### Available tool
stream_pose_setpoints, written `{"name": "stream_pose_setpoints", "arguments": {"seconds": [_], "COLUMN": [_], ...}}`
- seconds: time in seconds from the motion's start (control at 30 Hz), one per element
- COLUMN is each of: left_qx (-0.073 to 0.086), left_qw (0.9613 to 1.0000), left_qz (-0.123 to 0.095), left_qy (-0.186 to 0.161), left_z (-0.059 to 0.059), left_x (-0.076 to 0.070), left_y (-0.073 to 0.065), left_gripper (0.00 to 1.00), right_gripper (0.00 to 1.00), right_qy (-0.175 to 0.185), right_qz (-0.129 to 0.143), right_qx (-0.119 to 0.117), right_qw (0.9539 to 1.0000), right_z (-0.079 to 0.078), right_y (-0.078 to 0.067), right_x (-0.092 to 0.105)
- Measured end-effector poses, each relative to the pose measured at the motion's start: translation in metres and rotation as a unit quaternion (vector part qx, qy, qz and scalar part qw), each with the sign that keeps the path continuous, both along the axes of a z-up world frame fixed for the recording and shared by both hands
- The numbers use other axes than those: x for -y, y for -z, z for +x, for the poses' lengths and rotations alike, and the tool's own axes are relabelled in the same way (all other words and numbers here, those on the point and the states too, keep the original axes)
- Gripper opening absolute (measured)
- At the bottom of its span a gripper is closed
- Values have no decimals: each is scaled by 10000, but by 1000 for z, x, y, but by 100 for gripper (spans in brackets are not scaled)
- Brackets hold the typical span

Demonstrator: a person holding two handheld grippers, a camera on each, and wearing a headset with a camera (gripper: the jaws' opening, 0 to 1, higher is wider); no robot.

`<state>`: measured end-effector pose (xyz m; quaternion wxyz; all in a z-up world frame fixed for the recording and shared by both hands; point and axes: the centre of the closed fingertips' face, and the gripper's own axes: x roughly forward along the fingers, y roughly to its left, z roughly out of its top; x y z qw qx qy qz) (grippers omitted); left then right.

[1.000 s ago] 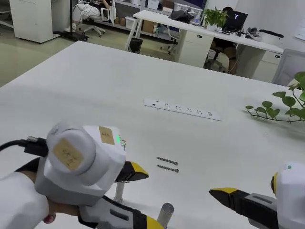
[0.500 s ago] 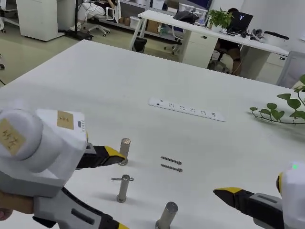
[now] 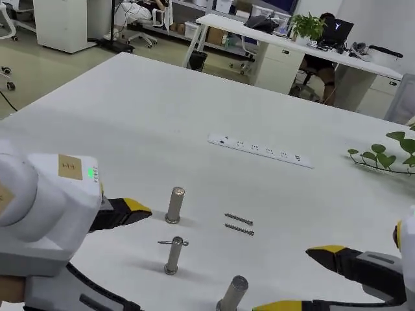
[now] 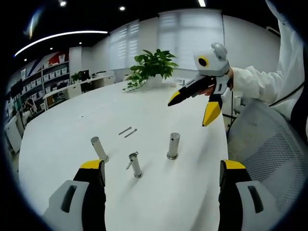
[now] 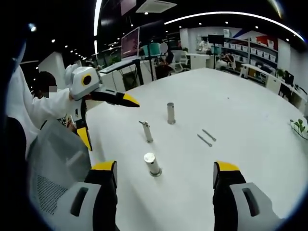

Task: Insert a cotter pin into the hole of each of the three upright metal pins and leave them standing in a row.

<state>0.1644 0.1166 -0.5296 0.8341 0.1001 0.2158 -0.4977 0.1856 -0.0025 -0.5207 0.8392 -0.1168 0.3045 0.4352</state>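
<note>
1. Upright on the white table, long axes vertical: far pin, middle pin and near pin, set apart from one another in a slanting row, far left to near right in the head view
2. Through the top of the middle pin, crosswise and roughly level: one cotter pin, sticking out on both sides
3. Flat on the table just right of the far pin: two loose cotter pins, side by side and parallel, long axes running left to right in the head view, touching no upright pin
4. Left gripper: spread wide, holding nothing, held above the table left of the row, yellow tips aimed toward the three pins
5. Right gripper: likewise spread wide and holding nothing, off the table on the right, with the near pin closest ahead of it
6. On the left gripper's white housing: a tan sticker, writing too small to read, with a small green light beside it
7. Farther back on the table: a white power strip lying crosswise and a leafy plant at the right edge
8. On a distant desk: a dark laptop with a pale Y-shaped mark on its lid
</note>
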Motion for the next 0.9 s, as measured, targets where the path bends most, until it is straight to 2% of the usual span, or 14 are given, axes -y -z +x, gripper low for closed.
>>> {"name": "stream_pose_setpoints", "arguments": {"seconds": [0.07, 0.17, 0.23, 0.3, 0.37, 0.43, 0.53, 0.6, 0.67, 0.83, 0.9], "left_qx": [-22, -61, -97, -209, -169, -206, -271, -275, -215, -212, -239], "left_qw": [10000, 9999, 9997, 9988, 9987, 9985, 9980, 9978, 9969, 9956, 9951], "left_qz": [-42, -33, -27, -194, -227, -228, -206, -199, -211, -287, -319], "left_qy": [-48, -110, -238, -408, -430, -461, -527, -570, -733, -865, -902], "left_z": [0, 1, 3, 6, 7, 7, 6, 6, 10, 12, 13], "left_x": [-3, -6, -11, -14, -16, -18, -23, -26, -30, -35, -37], "left_y": [1, 3, 6, 6, 5, 6, 10, 11, 10, 9, 8], "left_gripper": [99, 99, 99, 99, 99, 99, 99, 97, 97, 96, 96], "right_gripper": [75, 73, 69, 67, 65, 62, 58, 57, 56, 53, 52], "right_qy": [7, -85, -267, -387, -476, -573, -843, -906, -1020, -1315, -1400], "right_qz": [-37, -37, -203, -334, -417, -501, -712, -774, -872, -1125, -1314], "right_qx": [144, 234, 340, 366, 397, 430, 451, 444, 409, 384, 352], "right_qw": [9999, 9997, 9989, 9980, 9972, 9962, 9929, 9919, 9901, 9842, 9808], "right_z": [7, 15, 20, 25, 32, 37, 45, 49, 53, 60, 64], "right_y": [-5, -12, -15, -16, -17, -17, -14, -12, -9, 0, 6], "right_x": [1, -2, -3, -5, -7, -8, -12, -14, -16, -21, -20]}}
